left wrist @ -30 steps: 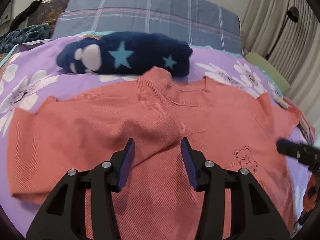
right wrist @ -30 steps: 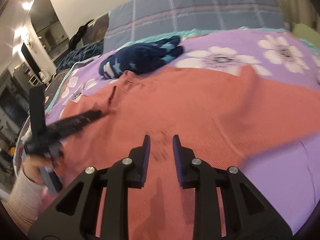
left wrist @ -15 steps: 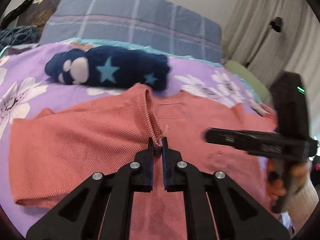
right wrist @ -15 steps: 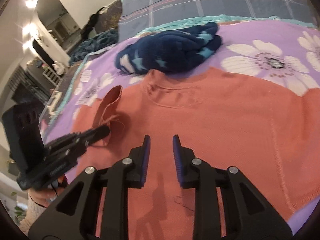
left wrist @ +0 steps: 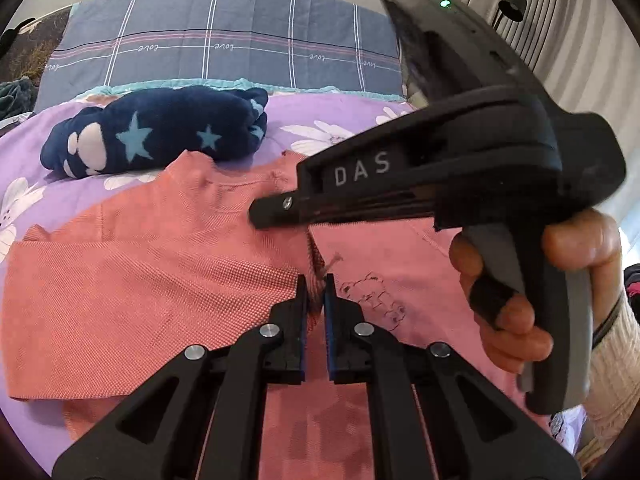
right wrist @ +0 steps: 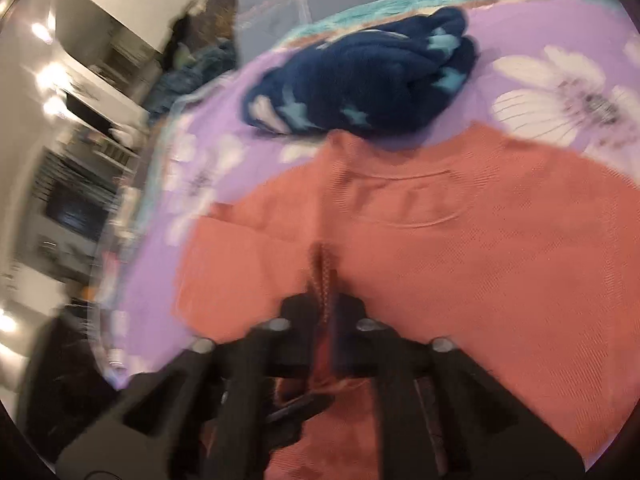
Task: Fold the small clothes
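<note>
On the bedspread [left wrist: 60, 200], both grippers [left wrist: 315, 300] [right wrist: 322, 308] pinch the coral sweater's [left wrist: 160, 288] cuff.

Purple floral bedspread [left wrist: 328, 112], plaid pillow [left wrist: 224, 40], pale pleated curtains [left wrist: 580, 24]

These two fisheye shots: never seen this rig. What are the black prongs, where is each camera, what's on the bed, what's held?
No robot here: a person holds a hand-held gripper in each hand, with a camera looking along its two fingers. The prongs at the bottom are those fingers.

The left wrist view shows the left hand-held gripper shut on a pinched ridge of the coral-pink knit children's top. The right hand-held gripper crosses that frame, held by the person's right hand.

The blurred right wrist view shows its fingers around a raised fold of the top; the grip is unclear.

Behind lies a rolled navy fleece garment with blue stars on the purple flowered bedspread.
</note>
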A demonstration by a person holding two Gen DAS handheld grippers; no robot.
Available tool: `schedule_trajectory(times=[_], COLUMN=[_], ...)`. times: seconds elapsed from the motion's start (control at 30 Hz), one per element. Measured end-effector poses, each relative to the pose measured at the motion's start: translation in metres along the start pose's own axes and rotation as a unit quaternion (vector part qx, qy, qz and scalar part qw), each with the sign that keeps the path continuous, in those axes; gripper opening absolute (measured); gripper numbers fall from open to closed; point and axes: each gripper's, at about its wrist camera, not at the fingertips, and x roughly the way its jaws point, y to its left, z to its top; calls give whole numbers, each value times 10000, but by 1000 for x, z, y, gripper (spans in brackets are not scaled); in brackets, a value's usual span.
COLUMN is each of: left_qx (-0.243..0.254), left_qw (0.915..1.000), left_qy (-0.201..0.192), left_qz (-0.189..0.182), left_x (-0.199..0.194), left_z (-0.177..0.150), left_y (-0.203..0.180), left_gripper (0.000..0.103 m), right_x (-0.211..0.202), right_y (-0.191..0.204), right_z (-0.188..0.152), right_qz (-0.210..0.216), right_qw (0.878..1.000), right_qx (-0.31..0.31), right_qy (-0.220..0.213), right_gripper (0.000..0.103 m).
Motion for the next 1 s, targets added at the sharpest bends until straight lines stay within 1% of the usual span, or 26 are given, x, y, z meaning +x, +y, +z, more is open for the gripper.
schedule_trajectory(times=[0.03,0.07,0.13,0.17,0.23,0.3,0.4,0.43,0.47,0.5,0.53,0.57,0.6,0.63,0.7,0.77,0.8,0.83,0.87,0.93,1.0], left_qx=[-15,-45,-40,31,161,296,467,472,466,448,411,357,366,373,356,307,221,60,-46,-308,-516], left_qw=[10000,9998,9990,9983,9970,9952,9944,9946,9956,9967,9977,9986,9989,9991,9985,9940,9908,9860,9832,9777,9747], left_qy=[-41,-109,-218,-276,-342,-346,-181,-92,24,102,107,36,-16,-42,-238,-365,-372,-348,-305,-74,180], left_qz=[-43,-176,-399,-521,-673,-865,-935,-919,-814,-664,-537,-376,-293,-209,355,988,1283,1630,1801,2076,2166], left_x=[-2,-4,-6,-7,-5,2,22,29,36,39,39,33,23,16,-9,-35,-44,-58,-65,-75,-72], left_z=[2,6,13,18,23,26,25,22,16,11,8,3,-3,-6,-17,-31,-36,-45,-51,-64,-68], left_y=[-2,-7,-18,-28,-47,-68,-87,-91,-91,-89,-85,-77,-66,-58,-25,6,23,45,58,90,111], left_gripper=[7,7,7,7,7,7,7,9,22,32,44,46,46,51,60,61,63,66,66,66,66], right_x=[-7,-21,-40,-57,-78,-91,-98,-96,-91,-85,-80,-75,-72,-71,-73,-77,-79,-81,-81,-78,-70], right_y=[3,7,8,5,-8,-25,-59,-71,-85,-96,-105,-115,-122,-126,-134,-133,-130,-127,-123,-114,-107], right_z=[0,-2,-5,-6,-6,-6,-11,-17,-20,-23,-26,-31,-35,-40,-52,-63,-67,-71,-76,-80,-80], right_qz=[-49,-36,-169,-258,-358,-484,-798,-885,-1009,-1142,-1284,-1436,-1505,-1487,-1247,-1126,-1089,-1051,-1015,-1055,-1219], right_qw=[9998,9987,9963,9943,9927,9923,9909,9905,9900,9890,9876,9858,9849,9851,9881,9894,9899,9905,9912,9913,9900], right_qx=[-99,-324,-545,-646,-656,-538,-283,-195,-64,48,131,179,215,259,379,321,267,226,165,57,-94], right_qy=[-167,-397,-650,-806,-951,-1009,-1051,-1033,-985,-934,-896,-851,-827,-822,-815,-855,-864,-859,-828,-782,-709], right_gripper=[4,4,4,4,4,4,4,6,12,13,14,14,14,15,18,28,31,36,38,39,39])
